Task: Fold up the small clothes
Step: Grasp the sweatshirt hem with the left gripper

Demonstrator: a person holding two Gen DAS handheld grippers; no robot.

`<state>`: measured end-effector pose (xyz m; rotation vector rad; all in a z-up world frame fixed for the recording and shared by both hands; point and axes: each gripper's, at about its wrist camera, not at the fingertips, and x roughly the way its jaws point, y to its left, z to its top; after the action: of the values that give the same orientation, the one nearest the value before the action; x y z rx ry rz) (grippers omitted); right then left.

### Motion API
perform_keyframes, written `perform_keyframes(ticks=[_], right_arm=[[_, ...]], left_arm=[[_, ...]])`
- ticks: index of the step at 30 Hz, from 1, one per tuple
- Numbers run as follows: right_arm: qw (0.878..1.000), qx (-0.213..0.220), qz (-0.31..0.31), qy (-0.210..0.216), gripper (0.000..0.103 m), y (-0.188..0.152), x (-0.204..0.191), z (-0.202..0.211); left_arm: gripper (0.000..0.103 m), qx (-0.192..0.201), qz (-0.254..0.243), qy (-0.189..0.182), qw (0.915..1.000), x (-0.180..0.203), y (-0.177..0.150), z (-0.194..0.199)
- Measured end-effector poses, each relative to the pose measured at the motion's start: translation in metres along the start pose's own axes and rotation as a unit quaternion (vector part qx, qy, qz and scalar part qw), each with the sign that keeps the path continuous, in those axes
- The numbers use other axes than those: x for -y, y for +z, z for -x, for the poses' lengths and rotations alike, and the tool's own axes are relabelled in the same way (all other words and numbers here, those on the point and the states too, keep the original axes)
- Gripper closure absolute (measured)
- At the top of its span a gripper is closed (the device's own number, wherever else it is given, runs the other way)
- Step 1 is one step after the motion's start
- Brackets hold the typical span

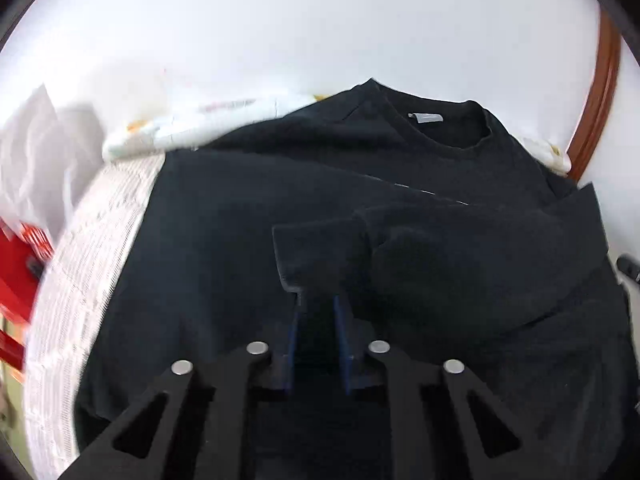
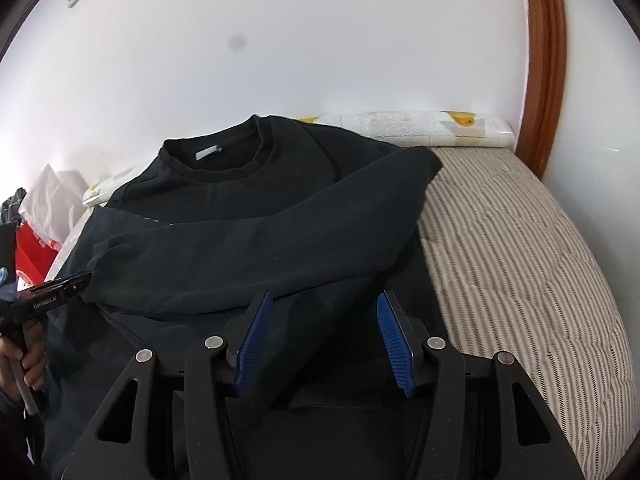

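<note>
Pinching a dark cuff, the left gripper (image 1: 317, 300) fills the lower centre of the left wrist view, its blue pads drawn close with the sleeve end (image 1: 320, 248) caught between them and standing up just beyond the tips. Around it lies the black sweatshirt (image 1: 224, 216), spread over a striped bed cover (image 1: 92, 248), collar and a small pale label (image 1: 425, 117) toward the upper middle of the frame. In the right wrist view the right gripper (image 2: 325, 308) hovers at lower centre with its blue pads (image 2: 256, 332) spread wide and nothing between them, above the lower part of the garment. One sleeve (image 2: 256, 232) is laid slantwise across the chest from upper right to lower left. At the left edge a hand (image 2: 24, 360) grips the other tool's handle. A rolled patterned cloth (image 2: 432, 128) sits against the white wall behind the collar, and a brown wooden frame (image 2: 544, 72) curves down the upper right. Red and white bags (image 2: 44, 216) crowd the middle left.
</note>
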<state>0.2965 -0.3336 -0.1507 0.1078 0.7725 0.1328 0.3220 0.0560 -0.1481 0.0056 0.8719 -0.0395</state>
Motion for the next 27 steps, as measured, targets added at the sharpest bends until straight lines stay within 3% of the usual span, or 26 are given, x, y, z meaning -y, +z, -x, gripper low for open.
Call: perform_keyframes(ticks=[3, 5, 9, 12, 15, 21, 27], right_arm=[[0.999, 0.014, 0.000, -0.030, 0.049, 0.003, 0.007, 0.007], [0.997, 0.020, 0.005, -0.076, 0.049, 0.005, 0.012, 0.011], [0.995, 0.015, 0.003, -0.096, 0.049, 0.005, 0.023, 0.012], [0.993, 0.007, 0.011, -0.114, 0.049, 0.003, 0.025, 0.007], [0.993, -0.007, 0.015, -0.114, 0.049, -0.002, 0.025, -0.004], [0.990, -0.054, 0.021, -0.131, 0.049, -0.011, 0.026, -0.029], [0.993, -0.018, 0.006, -0.113, 0.049, -0.011, 0.029, 0.000]], left_arm=[[0.092, 0.037, 0.010, 0.007, 0.9993, -0.006, 0.005, 0.024], [0.092, 0.063, 0.013, 0.007, 0.9979, -0.012, 0.008, 0.045], [0.092, 0.099, 0.012, 0.052, 0.9937, -0.034, 0.007, 0.076], [0.092, 0.087, 0.033, 0.055, 0.9942, -0.057, 0.001, 0.077], [0.092, 0.049, 0.055, 0.041, 0.9965, -0.073, -0.014, 0.064], [0.090, 0.009, 0.066, 0.035, 0.9972, -0.075, -0.034, 0.044], [0.088, 0.003, 0.059, 0.046, 0.9972, -0.070, -0.037, 0.051]])
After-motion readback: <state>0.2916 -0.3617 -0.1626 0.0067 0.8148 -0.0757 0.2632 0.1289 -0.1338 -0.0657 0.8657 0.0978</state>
